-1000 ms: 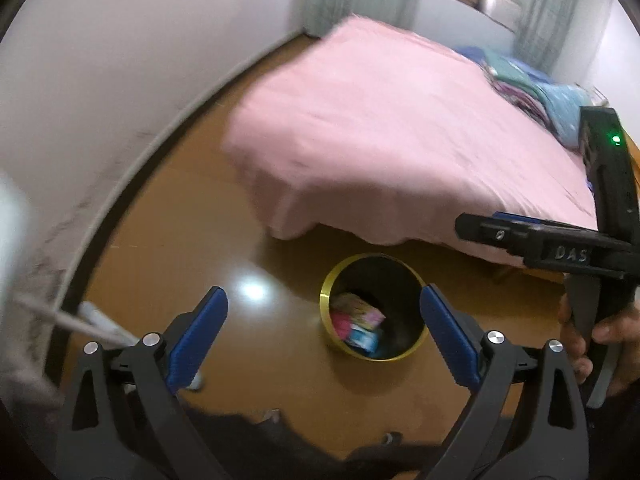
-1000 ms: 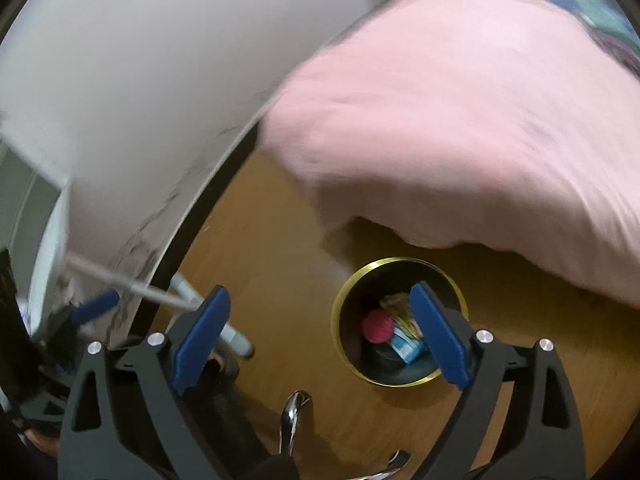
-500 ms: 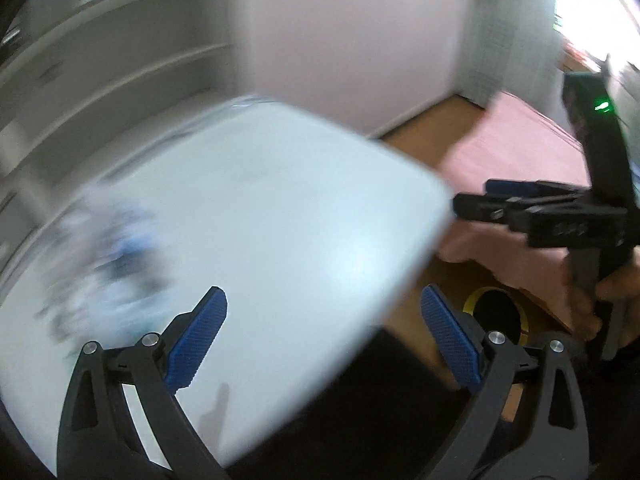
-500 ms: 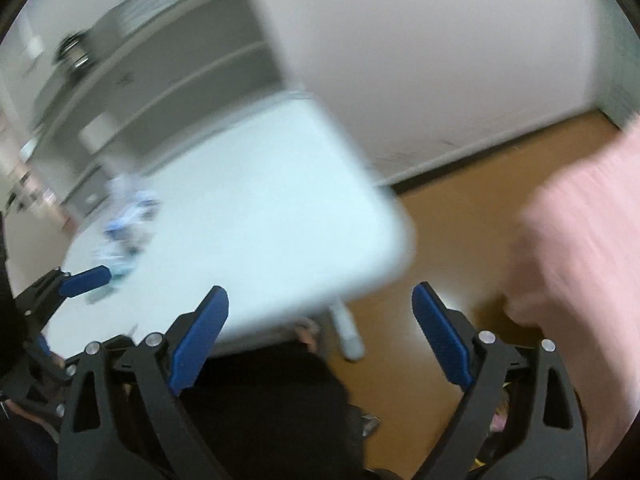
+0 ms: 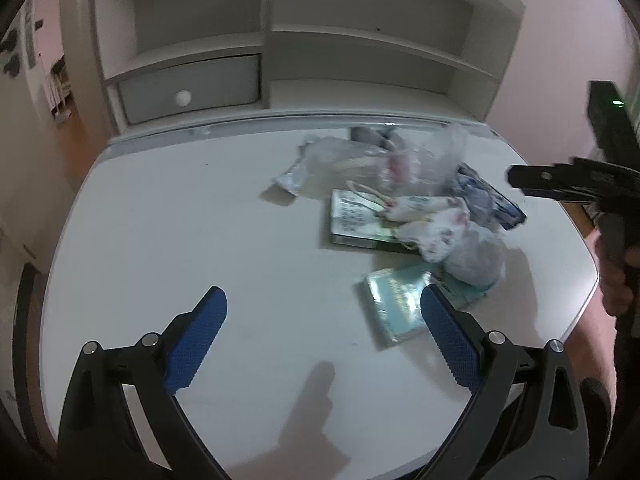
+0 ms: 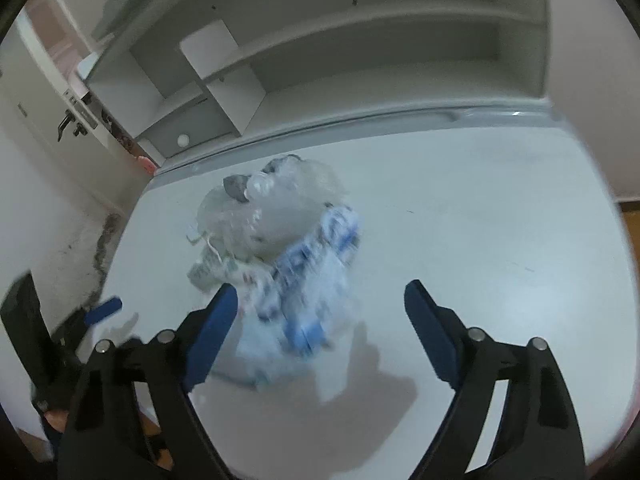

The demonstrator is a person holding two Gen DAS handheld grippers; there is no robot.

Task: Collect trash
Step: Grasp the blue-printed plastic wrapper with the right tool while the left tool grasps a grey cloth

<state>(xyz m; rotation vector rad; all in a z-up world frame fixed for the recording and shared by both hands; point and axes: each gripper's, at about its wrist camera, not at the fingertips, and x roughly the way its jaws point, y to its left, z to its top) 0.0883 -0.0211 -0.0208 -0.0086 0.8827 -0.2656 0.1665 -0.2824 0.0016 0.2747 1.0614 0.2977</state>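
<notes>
A pile of trash lies on the white desk [image 5: 180,220]: clear plastic bags [image 5: 360,160], a green-and-white packet [image 5: 356,224], a shiny teal wrapper [image 5: 396,304], crumpled tissues [image 5: 440,228] and a blue-and-white wrapper [image 6: 312,272]. My left gripper [image 5: 322,294] hovers open and empty over the desk, its right pad beside the teal wrapper. My right gripper [image 6: 322,288] hangs over the pile, its jaws closing; the blurred wrapper lies between them near the left pad, and neither pad presses on it. In the left wrist view the right gripper [image 5: 560,184] is at the right edge, held by a hand [image 5: 616,276].
Grey-white shelving [image 5: 360,60] with a knobbed drawer [image 5: 184,98] rises behind the desk. A door with a dark handle [image 6: 68,124] stands far left. A stained wall [image 6: 80,240] borders the desk's left side. Brown floor [image 6: 630,216] shows past the right edge.
Both views have swung from the floor, the gold bin and the pink bed up onto the white desk with the trash pile. Both grippers stay empty.
</notes>
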